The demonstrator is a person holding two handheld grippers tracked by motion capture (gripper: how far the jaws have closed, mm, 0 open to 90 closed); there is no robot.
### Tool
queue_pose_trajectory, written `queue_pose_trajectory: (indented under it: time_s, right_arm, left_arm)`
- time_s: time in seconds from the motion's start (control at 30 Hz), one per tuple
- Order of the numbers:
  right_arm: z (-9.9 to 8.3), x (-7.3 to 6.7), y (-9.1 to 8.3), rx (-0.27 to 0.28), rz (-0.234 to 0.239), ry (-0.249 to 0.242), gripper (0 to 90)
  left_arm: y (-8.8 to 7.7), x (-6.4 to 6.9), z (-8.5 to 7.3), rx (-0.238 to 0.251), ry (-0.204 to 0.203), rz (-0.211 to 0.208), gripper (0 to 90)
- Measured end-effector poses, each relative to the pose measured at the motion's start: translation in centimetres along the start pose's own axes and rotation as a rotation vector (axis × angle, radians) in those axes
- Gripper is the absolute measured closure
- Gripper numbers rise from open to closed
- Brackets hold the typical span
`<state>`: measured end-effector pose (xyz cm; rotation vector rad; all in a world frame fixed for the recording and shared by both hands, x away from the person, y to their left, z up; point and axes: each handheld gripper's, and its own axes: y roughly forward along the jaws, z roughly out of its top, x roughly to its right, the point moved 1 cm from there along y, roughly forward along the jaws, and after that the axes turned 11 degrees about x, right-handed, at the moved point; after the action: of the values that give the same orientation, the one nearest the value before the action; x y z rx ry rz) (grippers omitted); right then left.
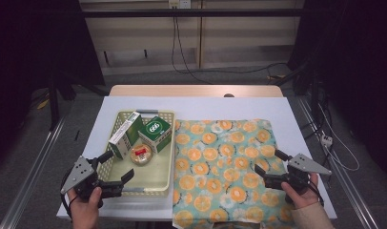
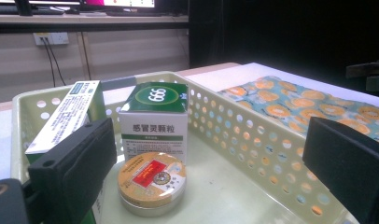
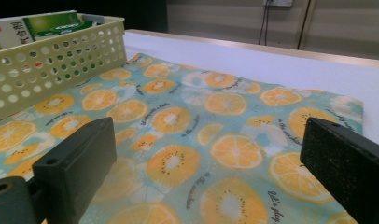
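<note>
A pale yellow perforated basket (image 1: pixel 163 179) (image 2: pixel 253 140) (image 3: pixel 52 70) sits on the white table, left of centre. Inside it stand a square green-and-white box marked 666 (image 1: pixel 155 133) (image 2: pixel 155 121), a long green-and-white box (image 1: pixel 125 135) (image 2: pixel 66 114) leaning beside it, and a round gold tin with a red label (image 1: pixel 141 155) (image 2: pixel 151 183). My left gripper (image 1: pixel 117 167) (image 2: pixel 211 182) is open at the basket's near left corner, jaws pointing in toward the tin. My right gripper (image 1: pixel 269 162) (image 3: pixel 206 182) is open, empty, over the near right of an orange-slice patterned cloth (image 1: pixel 225 167) (image 3: pixel 201 126).
The cloth lies flat right of the basket, reaching the table's near edge. Bare white table (image 1: pixel 201 107) runs behind the basket and cloth. Cables (image 1: pixel 182 52) hang down the wall beyond the table, and a power strip (image 1: pixel 326 140) lies on the floor at right.
</note>
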<state>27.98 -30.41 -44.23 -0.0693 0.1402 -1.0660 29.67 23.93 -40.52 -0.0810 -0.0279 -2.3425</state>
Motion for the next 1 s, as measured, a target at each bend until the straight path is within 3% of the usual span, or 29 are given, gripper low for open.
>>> queue_pose_trajectory:
  time_s: [0.47, 0.57, 0.63, 0.7, 0.8, 0.87, 0.97, 1.0]
  right_arm:
    - [1.4, 0.0, 1.8, -0.098, -0.029, -0.056, 4.7]
    - [2.2, 0.9, 2.5, -0.129, -0.021, -0.043, 5.0]
    - [2.5, 1.7, 3.3, -0.147, -0.001, -0.074, 5.0]
    - [2.9, 3.0, 4.5, -0.170, -0.017, -0.027, 8.5]
    - [3.1, 3.7, 5.4, -0.180, -0.015, -0.015, 9.1]
    - [3.3, 5.0, 6.8, -0.206, -0.046, -0.011, 9.2]
    - [3.1, 6.0, 7.6, -0.233, -0.068, -0.016, 9.3]
    - [2.7, 7.1, 8.3, -0.258, -0.090, -0.010, 10.0]
  left_arm:
    - [0.0, 0.2, 0.1, 0.004, -0.006, -0.025, 2.2]
    - [0.1, 0.2, 0.1, 0.006, -0.018, -0.028, 2.2]
    - [0.1, 0.2, 0.2, 0.011, -0.023, -0.027, 2.2]
    - [0.1, 0.2, 0.2, 0.017, -0.029, -0.025, 2.2]
    - [0.1, 0.2, 0.3, 0.019, -0.030, -0.027, 2.2]
    - [0.2, 0.3, 0.3, 0.017, -0.029, -0.031, 2.2]
    - [0.3, 0.4, 0.2, 0.012, -0.030, -0.035, 2.2]
    - [0.3, 0.4, 0.2, 0.011, -0.025, -0.040, 2.2]
